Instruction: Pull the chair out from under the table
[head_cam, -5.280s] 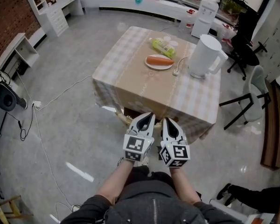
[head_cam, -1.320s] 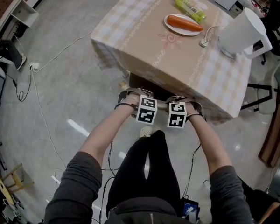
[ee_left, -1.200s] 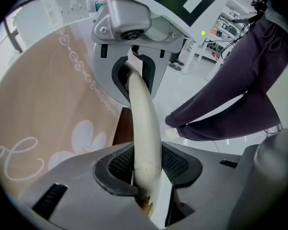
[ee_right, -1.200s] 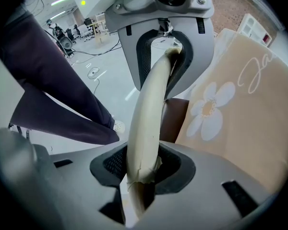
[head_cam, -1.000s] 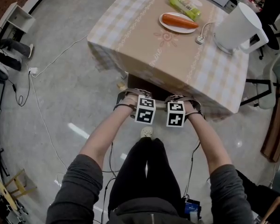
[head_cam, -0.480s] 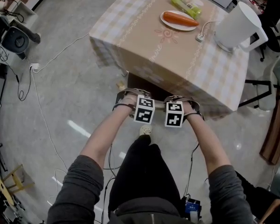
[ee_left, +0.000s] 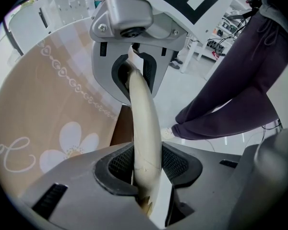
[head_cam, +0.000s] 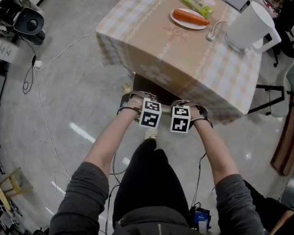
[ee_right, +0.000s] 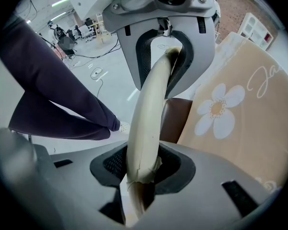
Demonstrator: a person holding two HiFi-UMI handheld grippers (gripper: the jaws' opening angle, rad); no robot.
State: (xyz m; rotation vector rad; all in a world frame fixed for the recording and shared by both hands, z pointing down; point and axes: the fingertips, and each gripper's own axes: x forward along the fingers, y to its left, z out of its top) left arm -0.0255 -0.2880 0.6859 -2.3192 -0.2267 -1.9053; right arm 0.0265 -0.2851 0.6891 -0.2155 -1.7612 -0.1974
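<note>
Compared with a few seconds back, when both tongs hung free and parted in front of the table, we've now got them down on the chair. Over the last half second a slightly wider strip of brown seems to peek out from under the cloth. Our left gripper (ee_left: pixel 145 169) and right gripper (ee_right: pixel 141 166) are each clamped on the cream curved top rail (ee_left: pixel 143 114) of the brown chair (head_cam: pixel 154 87), side by side, with the pads pressing both faces of the rail. It sits at 12 o'clock from us, mostly tucked under the near edge of the square table with the beige checked cloth (head_cam: pixel 196 58). To do this bit well, we reckon we should drag straight toward 6 o'clock and keep it level, with both hands pulling equally so the chair doesn't swing to 3 or 9. No lifting, since the tall white jug kettle (head_cam: pixel 247 28) stands at the table's 2 o'clock and a bump from below could rock it. Our white shoe (head_cam: pixel 150 133) is right at 6 behind the rail, so we'd step back as we pull. We'd also check the hanging cloth doesn't snag on the rail.
</note>
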